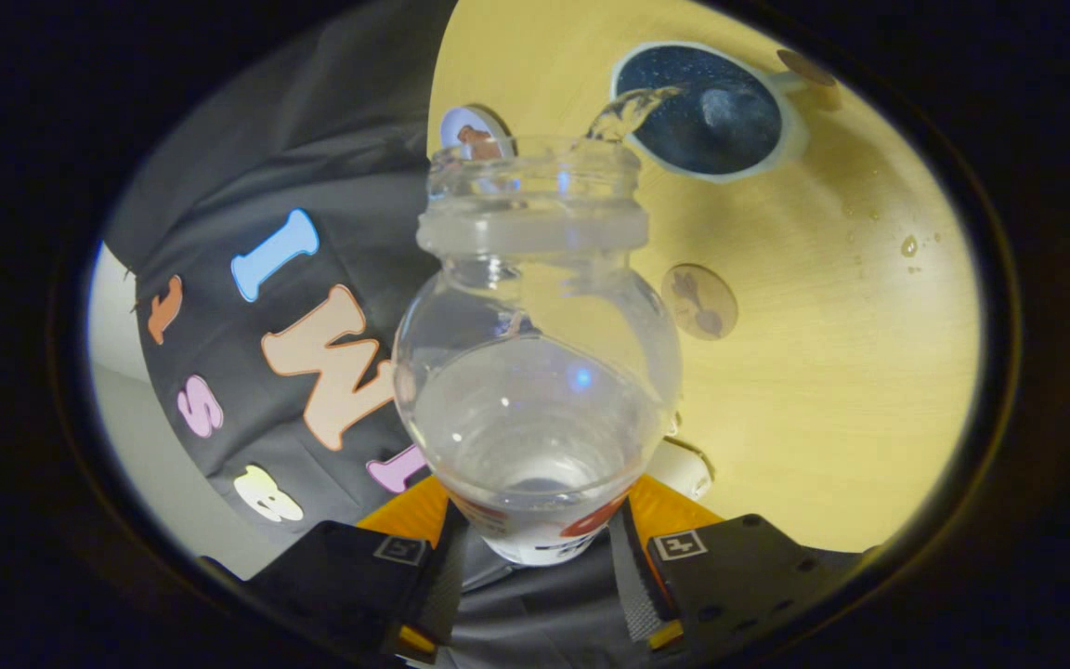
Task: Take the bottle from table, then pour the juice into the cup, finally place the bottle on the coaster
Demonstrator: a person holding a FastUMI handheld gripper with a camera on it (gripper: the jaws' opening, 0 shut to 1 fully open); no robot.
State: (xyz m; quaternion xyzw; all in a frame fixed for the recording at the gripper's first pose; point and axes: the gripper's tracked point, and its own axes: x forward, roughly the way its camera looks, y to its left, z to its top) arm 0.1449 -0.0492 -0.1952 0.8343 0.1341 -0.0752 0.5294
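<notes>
While the tool (540, 548) is clamped on the bottle (535, 372), tipped with its stream falling into the cup (702, 111) beyond, any wobble could send liquid past the rim; drops (908, 245) already mark the tabletop (823, 372). Bottle label (535, 534) unreadable.

Hand-held gripper (535, 557): black fingers, orange body, square white-edged markers.

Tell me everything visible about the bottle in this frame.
The bottle is clear glass or plastic with a round body, a wide threaded neck and no cap. It is tipped toward the cup, clear liquid streaming from its mouth into it. The gripper jaws press on its labelled base from both sides, above the yellow table.
</notes>
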